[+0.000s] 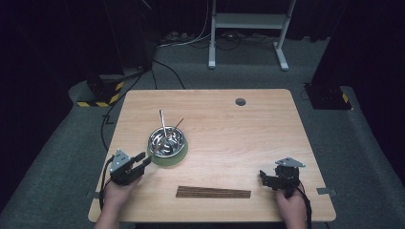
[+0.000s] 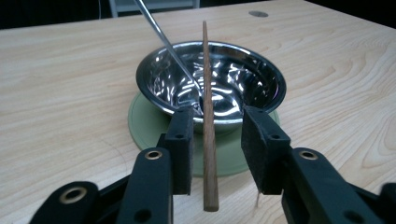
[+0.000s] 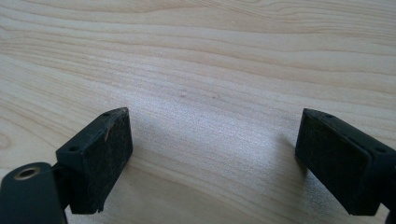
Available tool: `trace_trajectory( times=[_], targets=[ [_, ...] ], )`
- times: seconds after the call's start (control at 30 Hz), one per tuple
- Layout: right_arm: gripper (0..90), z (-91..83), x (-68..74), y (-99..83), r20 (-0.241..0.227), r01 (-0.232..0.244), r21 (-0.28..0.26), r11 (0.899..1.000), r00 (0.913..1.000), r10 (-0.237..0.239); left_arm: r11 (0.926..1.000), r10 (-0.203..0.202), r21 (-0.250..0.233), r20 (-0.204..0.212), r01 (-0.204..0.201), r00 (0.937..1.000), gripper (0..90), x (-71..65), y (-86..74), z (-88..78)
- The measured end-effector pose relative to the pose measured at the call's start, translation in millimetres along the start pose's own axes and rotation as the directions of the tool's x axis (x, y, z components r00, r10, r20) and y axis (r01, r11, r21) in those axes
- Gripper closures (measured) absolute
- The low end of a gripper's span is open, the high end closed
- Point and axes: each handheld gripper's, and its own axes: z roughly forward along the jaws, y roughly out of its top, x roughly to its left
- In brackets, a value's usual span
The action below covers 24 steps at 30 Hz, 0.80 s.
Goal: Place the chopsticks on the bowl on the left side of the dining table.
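Spoon (image 2: pixel 161 35) handle cut by top edge in left gripper view; its head hidden behind chopstick (image 2: pixel 207 116). Mat (image 2: pixel 147 119) mostly hidden under bowl (image 2: pixel 233 79). Chopstick bundle (image 1: pixel 213 192) in high view: count unreadable (too small). Forearms cut by bottom edge.
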Motion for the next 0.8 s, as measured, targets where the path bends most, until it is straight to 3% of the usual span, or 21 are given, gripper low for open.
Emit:
trace_trajectory(
  times=[0.13,0.23,0.27,0.33,0.4,0.47,0.53,0.67,0.73,0.8],
  targets=[
    [10.5,0.0,0.0,0.0,0.0,0.0,0.0,1.0,1.0,0.0,0.9994,0.021,-0.028,0.012,-0.021,0.9997,61.1,-15.1,9.0,-7.0],
    [10.5,0.0,0.0,0.0,0.0,0.0,0.0,1.0,1.0,0.0,0.9982,0.026,-0.055,0.052,-0.023,0.9983,60.1,-31.2,12.7,-7.7],
    [10.5,0.0,0.0,0.0,0.0,0.0,0.0,1.0,1.0,0.0,0.9952,0.097,-0.021,0.068,-0.096,0.993,59.6,-32.9,14.0,-9.1],
    [10.5,0.0,-0.3,0.0,0.0,0.002,-0.001,1.0,1.0,-0.002,0.9913,0.131,-0.009,0.089,-0.131,0.9874,59.0,-44.8,13.5,-6.1],
    [10.5,0.1,-0.3,0.0,0.0,0.002,0.0,1.0,1.0,-0.002,0.9929,0.118,0.002,0.12,-0.119,0.9857,58.6,-55.2,11.2,-2.0],
    [10.6,0.0,0.0,0.0,0.0,0.0,0.0,1.0,1.0,0.0,0.9919,0.121,0.02,0.161,-0.126,0.9795,58.7,-64.8,7.6,4.2],
    [10.5,0.0,-0.1,-0.1,0.0,0.002,-0.001,1.0,1.0,-0.002,0.9878,0.133,0.052,0.205,-0.147,0.9695,59.4,-77.0,2.5,12.1],
    [10.6,0.0,0.0,0.0,0.0,0.0,0.0,1.0,1.0,0.0,0.973,0.179,0.093,0.274,-0.211,0.945,59.3,-96.6,-5.6,25.8],
    [10.5,0.0,-0.1,0.0,0.0,0.001,0.0,1.0,1.0,-0.001,0.9683,0.183,0.111,0.293,-0.224,0.9385,59.3,-101.0,-9.5,30.9],
    [10.5,0.0,0.0,0.0,0.0,0.0,0.0,1.0,1.0,0.0,0.9652,0.17,0.14,0.307,-0.221,0.9363,59.1,-103.2,-14.8,36.3]
  ],
)
